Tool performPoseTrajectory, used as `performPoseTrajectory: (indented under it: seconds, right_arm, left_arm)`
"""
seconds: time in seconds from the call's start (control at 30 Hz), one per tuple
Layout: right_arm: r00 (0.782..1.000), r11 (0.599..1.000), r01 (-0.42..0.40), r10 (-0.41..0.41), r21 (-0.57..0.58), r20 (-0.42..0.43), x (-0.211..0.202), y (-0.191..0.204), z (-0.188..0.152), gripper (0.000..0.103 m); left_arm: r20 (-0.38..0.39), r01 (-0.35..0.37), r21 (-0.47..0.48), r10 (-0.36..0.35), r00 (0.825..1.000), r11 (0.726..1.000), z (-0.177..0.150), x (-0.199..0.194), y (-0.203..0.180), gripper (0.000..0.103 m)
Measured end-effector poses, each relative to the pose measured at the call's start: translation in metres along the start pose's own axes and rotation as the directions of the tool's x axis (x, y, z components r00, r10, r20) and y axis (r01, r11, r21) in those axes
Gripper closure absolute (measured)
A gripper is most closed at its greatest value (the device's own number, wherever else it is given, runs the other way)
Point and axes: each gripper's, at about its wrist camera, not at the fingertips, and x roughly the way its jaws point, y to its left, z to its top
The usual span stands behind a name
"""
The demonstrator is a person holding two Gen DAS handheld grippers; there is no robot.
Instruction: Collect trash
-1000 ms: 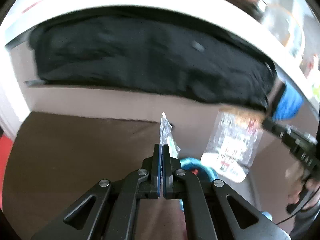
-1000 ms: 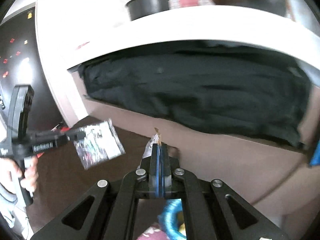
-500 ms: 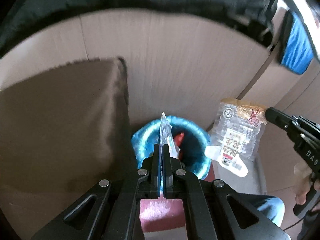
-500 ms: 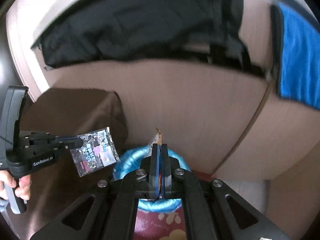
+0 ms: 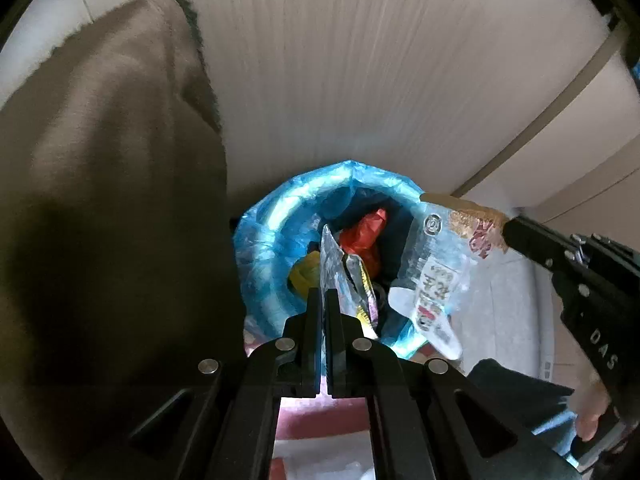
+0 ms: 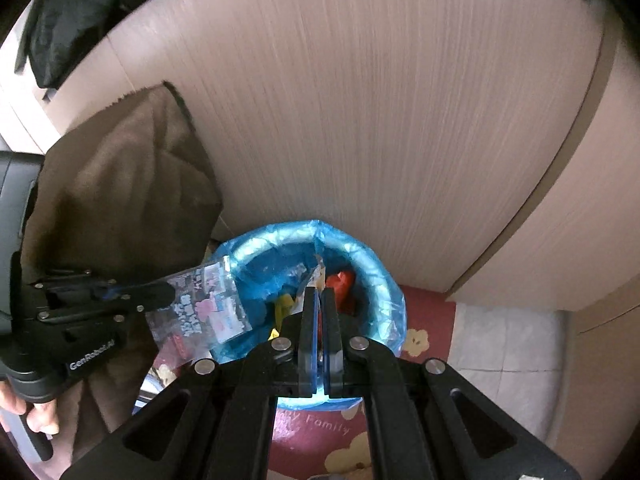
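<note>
A bin with a blue liner (image 5: 272, 232) stands on the floor against a wooden panel, with red (image 5: 368, 232) and yellow scraps inside. My left gripper (image 5: 320, 292) is shut on a clear printed packet (image 5: 332, 264), seen edge-on above the bin's mouth. In the right wrist view that left gripper (image 6: 170, 290) holds the packet (image 6: 204, 308) over the bin's left rim (image 6: 360, 256). My right gripper (image 6: 319, 292) is shut on a clear snack bag (image 6: 318, 274), also edge-on above the bin. The left wrist view shows the right gripper (image 5: 510, 228) with the bag (image 5: 436, 280) hanging over the right rim.
A brown cloth-covered seat (image 5: 100, 200) crowds the bin's left side. The light wooden panel (image 5: 360, 60) rises right behind the bin. A red flowered mat (image 6: 424, 320) lies under it, with pale floor tiles (image 6: 508, 340) to the right. Black fabric (image 6: 68, 12) hangs at upper left.
Both grippers have come down and tipped downward, each still holding its wrapper. The black fabric and shelf slid out of view and the blue-lined bin now fills the middle.
</note>
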Motion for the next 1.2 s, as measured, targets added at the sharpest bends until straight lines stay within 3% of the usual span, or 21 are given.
performPoseTrajectory:
  seconds: [0.17, 0.3, 0.5, 0.67, 0.83, 1.07, 1.13, 1.2]
  right_arm:
    - [0.998, 1.000, -0.021, 0.022, 0.013, -0.054, 0.016, -0.002, -0.002, 0.099]
    - [0.995, 0.998, -0.042, 0.046, 0.043, -0.089, 0.026, -0.004, -0.004, 0.098]
    - [0.992, 0.996, -0.066, 0.071, 0.058, -0.101, 0.021, -0.004, -0.009, 0.088]
    - [0.993, 0.988, -0.101, 0.107, 0.117, -0.054, -0.012, -0.001, -0.020, 0.088]
    - [0.992, 0.984, -0.122, 0.116, 0.127, 0.054, -0.075, 0.020, -0.042, 0.086]
    - [0.970, 0.998, -0.060, 0.054, 0.020, 0.237, -0.183, 0.085, -0.102, 0.077]
    - [0.960, 0.999, -0.047, 0.047, -0.006, 0.277, -0.212, 0.108, -0.127, 0.076]
    - [0.957, 0.999, -0.046, 0.050, -0.021, 0.285, -0.228, 0.124, -0.143, 0.075]
  left_arm:
    - [-0.048, 0.031, 0.003, -0.031, 0.998, 1.000, 0.005, 0.012, 0.001, 0.097]
    - [-0.034, 0.024, -0.009, -0.025, 0.999, 1.000, 0.004, 0.009, 0.004, 0.062]
    - [0.021, 0.083, -0.054, -0.082, 0.996, 0.995, -0.001, -0.014, 0.010, 0.062]
    - [0.152, 0.073, -0.010, -0.071, 0.986, 0.997, -0.027, -0.073, 0.005, 0.062]
    - [0.334, 0.023, 0.011, -0.026, 0.942, 1.000, -0.085, -0.152, 0.006, 0.062]
    - [0.549, -0.117, -0.039, 0.119, 0.828, 0.992, -0.198, -0.247, 0.017, 0.062]
    - [0.561, -0.135, -0.037, 0.132, 0.817, 0.990, -0.223, -0.260, 0.016, 0.062]
    - [0.549, -0.148, -0.029, 0.139, 0.824, 0.989, -0.251, -0.270, 0.014, 0.062]
